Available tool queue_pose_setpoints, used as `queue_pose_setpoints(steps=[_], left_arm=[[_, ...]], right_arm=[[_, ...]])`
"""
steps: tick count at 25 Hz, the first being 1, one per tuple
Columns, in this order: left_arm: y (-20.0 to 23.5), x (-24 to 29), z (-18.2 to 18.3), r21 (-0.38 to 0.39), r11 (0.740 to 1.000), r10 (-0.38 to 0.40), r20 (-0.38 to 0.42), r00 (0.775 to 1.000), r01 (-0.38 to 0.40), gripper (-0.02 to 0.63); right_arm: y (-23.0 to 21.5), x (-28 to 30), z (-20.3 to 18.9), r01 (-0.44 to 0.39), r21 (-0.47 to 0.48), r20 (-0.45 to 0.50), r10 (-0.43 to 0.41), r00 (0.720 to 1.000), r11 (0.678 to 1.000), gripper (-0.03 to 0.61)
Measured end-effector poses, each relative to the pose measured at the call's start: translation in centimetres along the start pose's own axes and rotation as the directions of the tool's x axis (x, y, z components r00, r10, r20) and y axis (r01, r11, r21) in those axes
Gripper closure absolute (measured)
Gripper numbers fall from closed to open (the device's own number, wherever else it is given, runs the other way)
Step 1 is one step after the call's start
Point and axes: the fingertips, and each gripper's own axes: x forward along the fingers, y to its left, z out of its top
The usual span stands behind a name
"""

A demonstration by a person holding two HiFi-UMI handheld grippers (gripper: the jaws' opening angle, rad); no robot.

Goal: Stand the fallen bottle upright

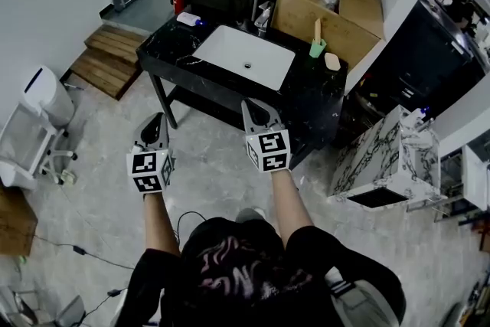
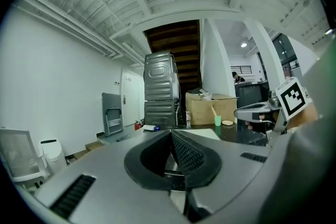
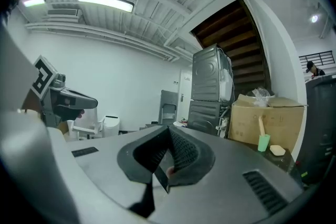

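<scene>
The bottle (image 1: 188,18) (white, with a blue cap) lies on its side at the far left corner of the black counter (image 1: 310,99), left of the white sink (image 1: 230,50). Both grippers hang by the counter's near edge. The left gripper (image 1: 157,121) has its fingers pressed together on nothing, and the right gripper (image 1: 254,107) likewise has its fingers closed and empty. A green cup (image 1: 317,48) stands near the far right corner

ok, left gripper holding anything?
No, the left gripper is shut, its jaws pressed together with nothing between them.
</scene>
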Motion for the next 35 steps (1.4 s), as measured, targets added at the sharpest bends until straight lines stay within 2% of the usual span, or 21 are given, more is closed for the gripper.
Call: queue_pose_setpoints(steps=[7, 13, 21, 27, 32, 35], left_arm=[[0.3, 1.2, -1.0, -0.011, 1.0, -0.014, -0.021, 1.0, 0.014, 0.598], [1.8, 4.6, -2.6, -0.023, 1.0, -0.015, -0.049, 0.999, 0.013, 0.598], [6.6, 12.2, -3.8, -0.024, 1.0, 0.005, -0.103, 0.995, -0.008, 0.598], [9.6, 19.3, -4.2, -0.047, 0.999, 0.006, -0.139, 0.99, -0.013, 0.598], [11.3, 25.4, -3.1, -0.058, 0.998, 0.002, -0.145, 0.989, -0.01, 0.598], [12.4, 28.5, -2.6, -0.073, 0.997, 0.002, -0.155, 0.988, -0.013, 0.598]], right_arm=[[-0.3, 1.4, -0.6, -0.004, 0.015, -0.015, 0.005, 1.0, 1.0, 0.565], [-1.6, 5.3, -2.0, -0.001, 0.03, -0.035, 0.002, 0.999, 1.0, 0.565], [-3.5, 15.0, -2.3, -0.025, 0.077, -0.034, 0.028, 0.999, 0.997, 0.565], [-7.0, 22.5, -2.5, -0.013, 0.108, -0.048, 0.018, 0.999, 0.994, 0.565], [-9.2, 28.5, -1.6, -0.035, 0.053, -0.062, 0.038, 0.997, 0.998, 0.565], [-10.1, 31.3, -1.6, -0.052, 0.056, -0.064, 0.056, 0.996, 0.997, 0.565]])
